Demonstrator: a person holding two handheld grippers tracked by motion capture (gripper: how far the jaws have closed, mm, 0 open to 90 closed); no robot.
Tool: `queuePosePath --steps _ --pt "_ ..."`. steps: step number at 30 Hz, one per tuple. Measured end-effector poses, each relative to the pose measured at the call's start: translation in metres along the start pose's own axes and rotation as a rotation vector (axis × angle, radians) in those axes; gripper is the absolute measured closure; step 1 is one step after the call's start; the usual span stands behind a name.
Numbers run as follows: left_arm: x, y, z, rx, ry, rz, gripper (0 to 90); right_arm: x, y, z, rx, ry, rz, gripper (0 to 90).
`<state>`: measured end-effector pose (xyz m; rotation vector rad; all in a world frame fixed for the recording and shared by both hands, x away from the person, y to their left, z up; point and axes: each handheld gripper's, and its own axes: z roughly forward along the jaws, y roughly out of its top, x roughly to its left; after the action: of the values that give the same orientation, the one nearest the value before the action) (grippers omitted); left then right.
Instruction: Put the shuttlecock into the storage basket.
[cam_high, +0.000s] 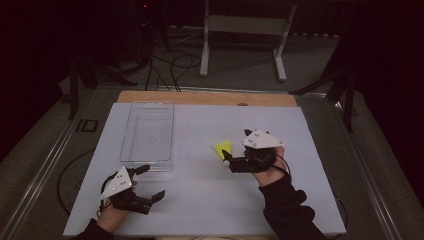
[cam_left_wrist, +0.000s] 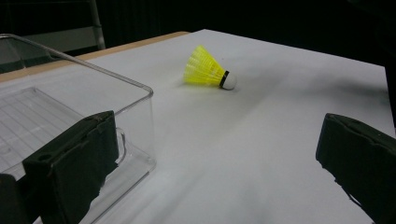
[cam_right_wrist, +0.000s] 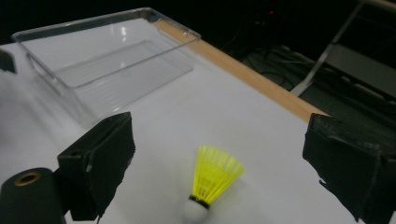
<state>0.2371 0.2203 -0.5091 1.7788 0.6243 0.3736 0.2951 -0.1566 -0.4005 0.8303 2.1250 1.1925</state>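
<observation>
A dark room is surrounding a white worktop (cam_high: 200, 200) with a wooden strip along its far edge, and a metal stand is sitting on the floor beyond it. On the left half of the worktop a clear plastic tray (cam_high: 131, 131) is lying empty. A yellow shuttlecock (cam_high: 223, 148) is lying on its side on the bare surface to the right of the tray and well apart from it.

The right tongs (cam_high: 227, 157) are hovering just beside the shuttlecock, with the jaws spread wide apart and holding nothing. In the right gripper view the shuttlecock (cam_right_wrist: 212, 182) is sitting low between the two jaws, its white cork pointing back toward the tongs and its yellow skirt fanning away from them, so its long axis is running roughly along the line of reach.

The left tongs (cam_high: 150, 181) are resting near the front corner of the tray, jaws also wide apart and empty. From there the shuttlecock (cam_left_wrist: 208, 70) is lying well ahead, past the tray corner (cam_left_wrist: 147, 93).

The right hand is clearly the nearer one, and a short push forward and down looks enough to bring the jaws around the cork.
</observation>
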Motion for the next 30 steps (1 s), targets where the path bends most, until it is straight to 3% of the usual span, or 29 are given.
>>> queuePosePath --steps 5,10,17,30 --pt "-0.001 0.0 0.0 -0.002 -0.007 0.001 0.0 0.007 0.001 0.011 0.007 0.005 0.014 8.9" --pt "-0.001 0.0 0.0 -0.003 -0.011 0.001 0.0 0.006 -0.003 0.023 0.025 0.037 0.089 8.4" --pt "-0.001 0.0 0.0 -0.003 -0.013 0.0 0.0 0.006 -0.008 0.034 0.063 0.009 0.158 8.3" --pt "-0.001 0.0 0.0 -0.002 -0.015 0.002 0.0 0.006 -0.021 0.051 0.139 -0.013 0.195 8.9"
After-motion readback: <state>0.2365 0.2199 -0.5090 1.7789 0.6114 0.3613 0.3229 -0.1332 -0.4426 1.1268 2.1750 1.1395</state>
